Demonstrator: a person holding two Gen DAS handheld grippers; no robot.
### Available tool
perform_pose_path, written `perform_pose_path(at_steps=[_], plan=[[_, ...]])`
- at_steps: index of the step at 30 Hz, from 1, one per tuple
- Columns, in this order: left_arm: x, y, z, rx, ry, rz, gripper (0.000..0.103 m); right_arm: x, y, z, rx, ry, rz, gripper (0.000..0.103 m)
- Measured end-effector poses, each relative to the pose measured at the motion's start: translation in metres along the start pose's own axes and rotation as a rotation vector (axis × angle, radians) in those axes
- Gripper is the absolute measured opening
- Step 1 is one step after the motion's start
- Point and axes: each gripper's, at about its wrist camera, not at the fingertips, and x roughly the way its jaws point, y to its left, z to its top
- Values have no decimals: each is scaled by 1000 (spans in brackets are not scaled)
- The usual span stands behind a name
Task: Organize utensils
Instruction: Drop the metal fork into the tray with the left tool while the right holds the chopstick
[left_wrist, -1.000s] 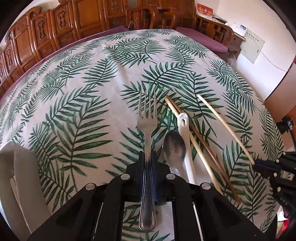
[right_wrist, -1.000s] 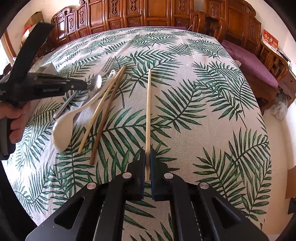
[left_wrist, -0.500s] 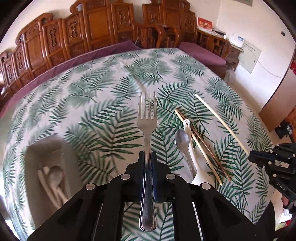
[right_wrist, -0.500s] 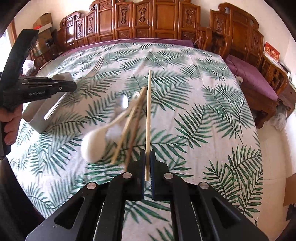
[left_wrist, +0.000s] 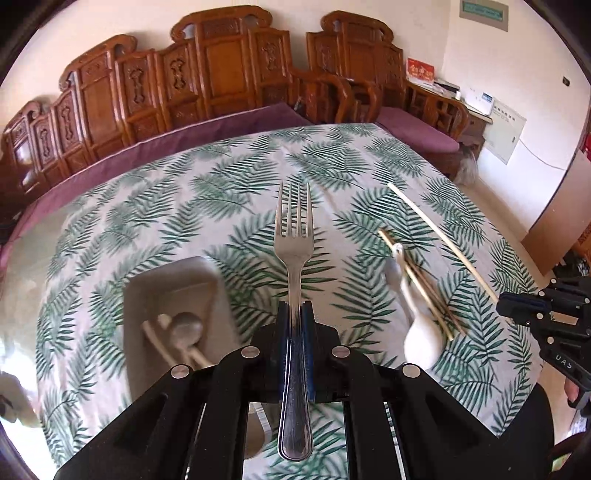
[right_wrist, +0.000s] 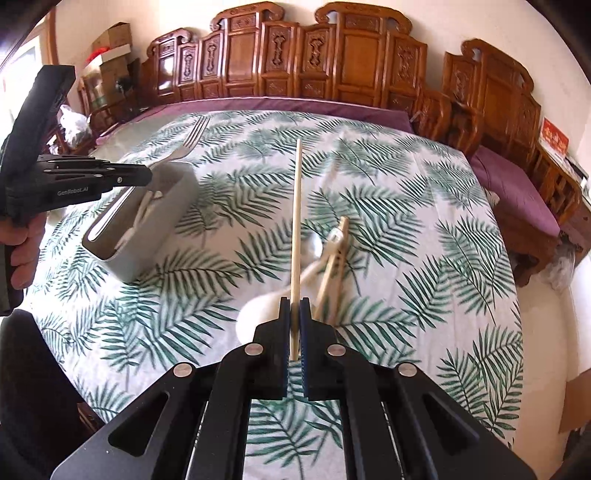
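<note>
Above the leaf-print tablecloth (left_wrist: 229, 206), beside the grey tray (right_wrist: 147, 236) of spoons, the left gripper (left_wrist: 294, 317) clamps a shiny steel fork (left_wrist: 294, 236), tines forward. Right gripper (right_wrist: 294, 314) pinches one pale chopstick (right_wrist: 296, 221), lifted clear.

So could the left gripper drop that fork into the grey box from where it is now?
Probably yes. The left gripper holds the fork above the table, and the grey box, open on top, sits just below and to its left. Only spoons lie inside; nothing stands between.
</note>
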Motion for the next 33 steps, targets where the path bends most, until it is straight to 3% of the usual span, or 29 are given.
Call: perform_pose_path(at_steps=[15, 33], plan=[[13, 73, -29, -106, 9, 38, 7, 17, 57, 23, -52, -1, 49, 6], [41, 105, -59, -175, 30, 55, 7, 37, 97, 41, -87, 21, 80, 6]])
